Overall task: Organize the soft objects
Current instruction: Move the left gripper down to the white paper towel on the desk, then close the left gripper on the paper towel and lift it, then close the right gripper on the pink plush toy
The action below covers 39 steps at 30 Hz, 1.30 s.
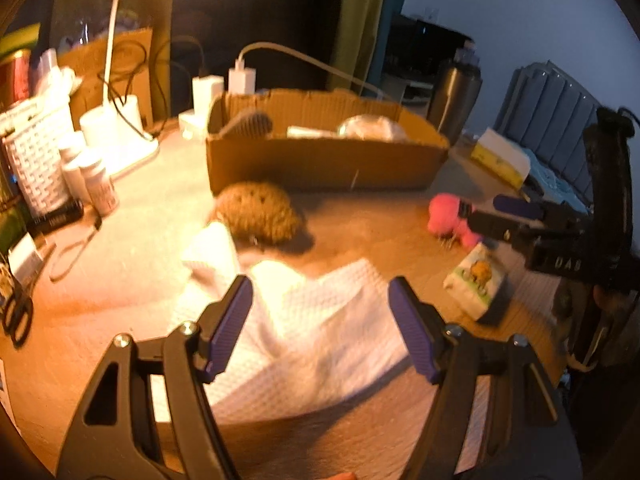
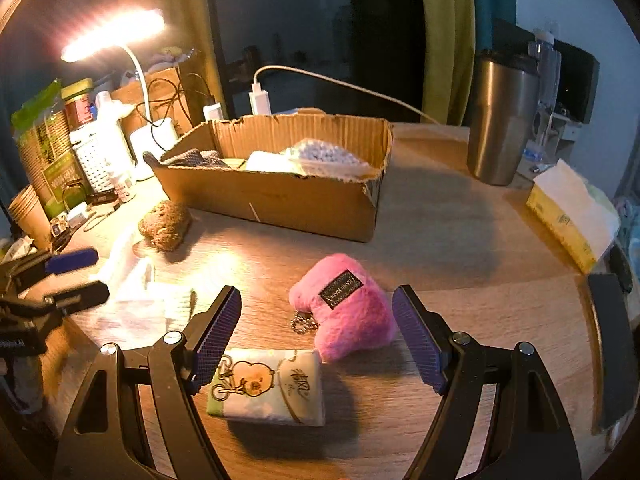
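Observation:
My left gripper is open over a crumpled white towel on the table. A brown knitted object lies beyond it, in front of the cardboard box. My right gripper is open above a pink plush heart with a ball chain and a small tissue pack. The box holds a grey cloth and white soft items. In the left wrist view the right gripper is at the right, next to the pink plush.
A lit desk lamp, a white basket, bottles and cables crowd the left. A steel tumbler and a yellow tissue box stand at the right. The table edge curves on the right.

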{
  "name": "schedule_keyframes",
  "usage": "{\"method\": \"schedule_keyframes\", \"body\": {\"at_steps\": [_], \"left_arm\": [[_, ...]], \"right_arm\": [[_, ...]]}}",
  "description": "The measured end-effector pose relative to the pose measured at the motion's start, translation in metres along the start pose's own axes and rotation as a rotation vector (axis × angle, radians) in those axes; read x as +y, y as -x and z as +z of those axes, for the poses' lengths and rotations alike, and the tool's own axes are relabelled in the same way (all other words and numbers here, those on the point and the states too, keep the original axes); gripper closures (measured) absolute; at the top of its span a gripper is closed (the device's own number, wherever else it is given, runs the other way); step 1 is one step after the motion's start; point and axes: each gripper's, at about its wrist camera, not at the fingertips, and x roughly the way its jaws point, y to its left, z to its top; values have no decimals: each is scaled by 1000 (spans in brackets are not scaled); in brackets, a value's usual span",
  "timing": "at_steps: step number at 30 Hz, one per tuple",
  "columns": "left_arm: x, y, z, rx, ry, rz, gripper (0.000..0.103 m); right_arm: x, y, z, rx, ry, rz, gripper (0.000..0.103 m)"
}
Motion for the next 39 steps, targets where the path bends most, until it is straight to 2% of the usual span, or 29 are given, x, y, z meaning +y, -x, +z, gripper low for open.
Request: {"method": "schedule_keyframes", "body": {"at_steps": [7, 15, 20, 27, 29, 35, 37, 39], "left_arm": [[0, -25, -8, 101, 18, 45, 31], [-16, -33, -11, 127, -71, 122, 26], [-12, -31, -11, 121, -56, 103, 28], [-7, -25, -11, 100, -32, 64, 76], [-6, -24, -13, 100, -28, 48, 83], [-6, -13, -19, 76, -23, 4, 86], [-4, -9, -20, 66, -15, -3, 86], [-2, -5, -20, 58, -9, -4, 86]], "right_arm": [[-4, -13, -1, 23, -5, 14, 22], [-5, -26, -2, 48, -3, 15, 22], [-6, -30, -1, 57, -13, 19, 22], [-5, -32, -1, 66, -11, 16, 22], [-5, -32, -1, 70, -13, 10, 22], [0, -36, -2, 91, -6, 12, 24], [1, -38, -2, 101, -5, 10, 42], [2, -39, -3, 110, -3, 2, 54]]}}
